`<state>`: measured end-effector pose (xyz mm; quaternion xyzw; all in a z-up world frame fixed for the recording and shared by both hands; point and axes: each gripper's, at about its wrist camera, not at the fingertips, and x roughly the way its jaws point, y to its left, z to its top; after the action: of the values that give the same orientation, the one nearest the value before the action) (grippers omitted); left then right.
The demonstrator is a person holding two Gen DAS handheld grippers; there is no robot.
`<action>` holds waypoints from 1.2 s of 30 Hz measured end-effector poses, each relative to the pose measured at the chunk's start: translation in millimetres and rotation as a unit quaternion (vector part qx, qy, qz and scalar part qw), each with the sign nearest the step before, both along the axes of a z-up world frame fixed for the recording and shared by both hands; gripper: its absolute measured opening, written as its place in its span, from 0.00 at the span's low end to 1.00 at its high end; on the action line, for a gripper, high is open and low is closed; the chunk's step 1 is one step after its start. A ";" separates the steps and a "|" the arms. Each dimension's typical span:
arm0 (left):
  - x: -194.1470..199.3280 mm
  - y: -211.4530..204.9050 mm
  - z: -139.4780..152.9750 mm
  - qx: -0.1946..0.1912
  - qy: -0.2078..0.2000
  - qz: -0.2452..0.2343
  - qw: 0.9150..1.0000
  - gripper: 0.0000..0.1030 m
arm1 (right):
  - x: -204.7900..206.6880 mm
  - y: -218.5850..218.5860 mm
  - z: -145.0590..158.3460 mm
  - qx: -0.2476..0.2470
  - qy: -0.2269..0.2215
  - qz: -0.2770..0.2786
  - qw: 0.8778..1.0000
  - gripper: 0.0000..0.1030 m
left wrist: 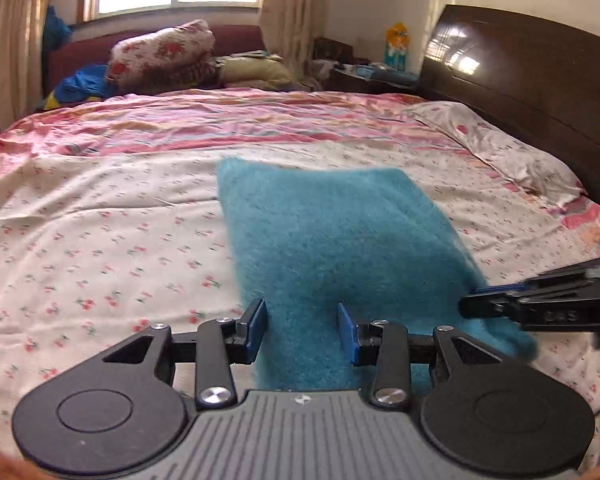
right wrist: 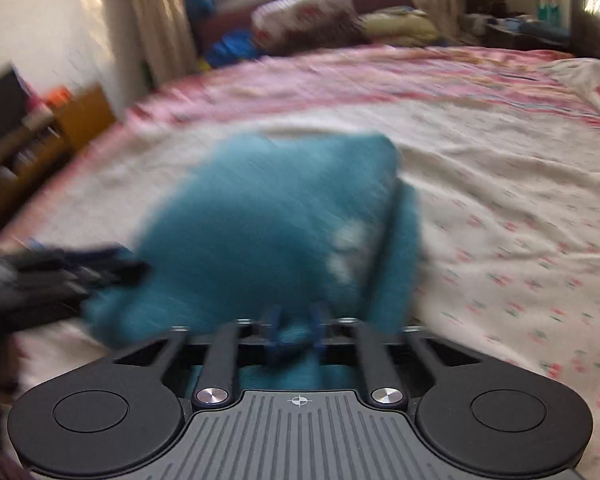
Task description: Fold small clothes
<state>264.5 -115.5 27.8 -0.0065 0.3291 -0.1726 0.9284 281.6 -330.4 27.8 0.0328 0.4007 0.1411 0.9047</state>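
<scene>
Left wrist view: a teal fleece garment (left wrist: 332, 240) lay spread on the bed (left wrist: 100, 240), well in from its edges. The left hand-held gripper (left wrist: 303, 330) stood apart over the cloth's near edge; the right hand-held gripper (right wrist: 296, 334) was clamped on the garment (right wrist: 268, 216).

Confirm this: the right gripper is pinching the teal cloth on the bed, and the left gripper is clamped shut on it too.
Not quite. The left gripper is open, its fingers apart with the teal cloth between them, as the left wrist view shows. The right gripper does pinch the cloth over the bed.
</scene>
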 end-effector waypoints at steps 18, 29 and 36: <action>10.1 32.8 2.6 -0.039 0.024 0.025 0.999 0.55 | 1.2 -39.3 16.7 0.120 0.001 -0.074 0.990 0.65; 5.0 13.5 8.8 -0.034 0.019 -0.011 0.999 0.54 | 29.1 -33.0 14.7 0.170 0.017 -0.061 0.983 0.23; 11.5 16.1 5.0 -0.042 0.024 0.002 0.999 0.57 | 36.8 -50.9 -22.6 0.171 0.040 -0.095 0.980 0.22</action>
<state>276.1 -99.4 32.8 -0.0503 0.3441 -0.1839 0.9194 318.4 -381.3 5.3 0.2306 0.4012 0.1199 0.8783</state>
